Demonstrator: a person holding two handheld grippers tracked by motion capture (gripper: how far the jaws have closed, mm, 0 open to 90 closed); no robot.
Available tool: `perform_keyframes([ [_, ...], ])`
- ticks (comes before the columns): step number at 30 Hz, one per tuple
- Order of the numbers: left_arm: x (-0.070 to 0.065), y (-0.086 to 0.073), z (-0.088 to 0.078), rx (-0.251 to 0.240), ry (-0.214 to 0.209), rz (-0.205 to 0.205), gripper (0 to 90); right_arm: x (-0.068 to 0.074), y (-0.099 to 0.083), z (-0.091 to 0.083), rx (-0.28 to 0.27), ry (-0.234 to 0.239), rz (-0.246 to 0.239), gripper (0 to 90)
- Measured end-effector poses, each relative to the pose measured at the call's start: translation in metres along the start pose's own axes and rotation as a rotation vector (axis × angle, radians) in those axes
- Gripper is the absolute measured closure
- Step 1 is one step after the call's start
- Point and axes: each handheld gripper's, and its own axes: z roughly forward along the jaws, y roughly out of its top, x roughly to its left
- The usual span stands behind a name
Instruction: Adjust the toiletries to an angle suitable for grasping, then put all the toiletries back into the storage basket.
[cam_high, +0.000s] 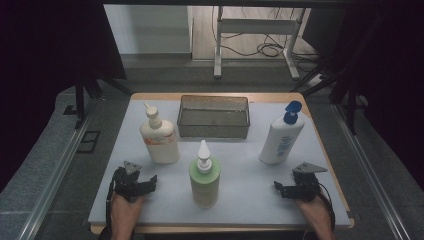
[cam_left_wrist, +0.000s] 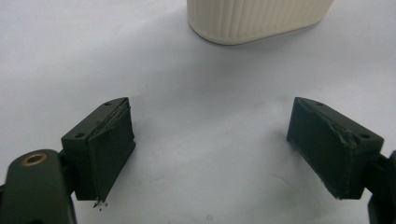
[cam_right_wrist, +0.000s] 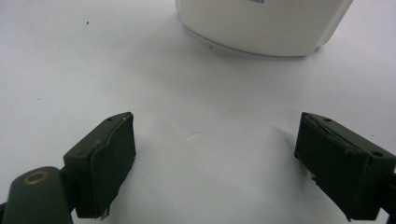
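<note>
Up at the far edge of the white mat (cam_high: 240, 195) sits a dark, see-through rectangular bin (cam_high: 214, 117), its long side running across the table, and nothing shows inside it. In front of it stand three pump bottles, all upright, long axes vertical. On the left, the cream bottle (cam_high: 160, 138) with the orange label, its white pump head pointing up and slightly to the far left. On the right, the white bottle (cam_high: 281, 137) with the blue pump, leaning a touch in the high view, blue nozzle aimed at the far right. And front and centre, nearest the person, the green bottle (cam_high: 204, 180), its white tapered tip pointing straight up. What any bottle holds can't be seen through the walls. Now the hands: the left gripper (cam_high: 150, 181) rests low on the mat just in front of the cream bottle, jaws spread wide with bare mat between them; in the left gripper view the ribbed cream base (cam_left_wrist: 254, 18) stands ahead, well clear of the pads. The right gripper (cam_high: 278, 187) mirrors it on the other side, jaws released and gripping nothing, the white bottle's rounded base (cam_right_wrist: 264, 25) ahead of it in the right gripper view, apart from the pads.
</note>
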Motion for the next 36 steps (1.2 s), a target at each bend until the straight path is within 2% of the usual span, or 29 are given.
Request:
perform_keyframes([
  [5, 0.0028, 0.0004, 0.0007, 0.010, -0.018, -0.017, 14.0, -0.0002, -0.0002, 0.0002, -0.002, 0.003, 0.001, 11.9],
  [36, 0.0029, 0.0007, 0.0011, 0.012, -0.019, -0.018, 13.7, -0.0004, 0.0001, 0.0003, 0.000, 0.005, 0.004, 11.8],
])
